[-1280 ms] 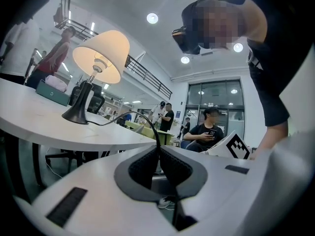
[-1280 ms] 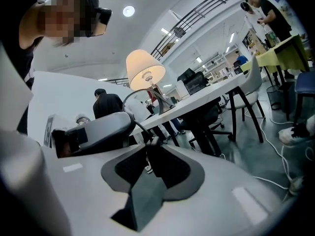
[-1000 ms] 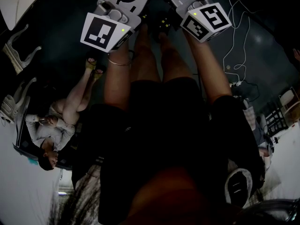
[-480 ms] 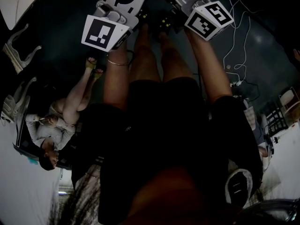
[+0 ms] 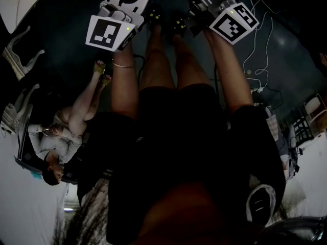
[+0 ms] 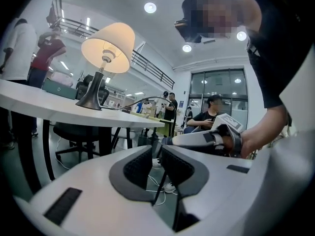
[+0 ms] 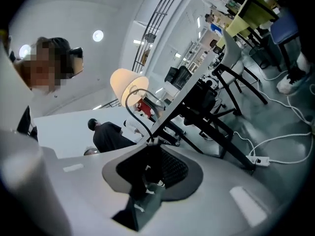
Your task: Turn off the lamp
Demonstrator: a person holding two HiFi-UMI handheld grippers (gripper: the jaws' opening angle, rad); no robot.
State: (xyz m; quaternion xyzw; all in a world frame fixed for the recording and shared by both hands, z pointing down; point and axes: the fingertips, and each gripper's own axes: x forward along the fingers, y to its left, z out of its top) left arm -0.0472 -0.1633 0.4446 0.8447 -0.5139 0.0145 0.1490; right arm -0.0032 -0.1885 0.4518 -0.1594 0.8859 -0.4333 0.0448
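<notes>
One lit lamp [image 6: 108,42] stands at 10 o'clock on one white table [image 6: 59,109], back from its near edge, with open floor beneath. The left gripper [image 6: 155,151] has its jaws slightly apart and empty. The right gripper [image 6: 165,141], at 3 o'clock, is clamped on the lamp's cord [image 7: 126,104].

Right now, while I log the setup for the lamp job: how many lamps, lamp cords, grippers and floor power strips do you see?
Lit table lamp: 1
Lamp cord: 1
Grippers: 2 (left gripper empty, right gripper on the lamp cord)
Floor power strip: 1
Total: 5
</notes>
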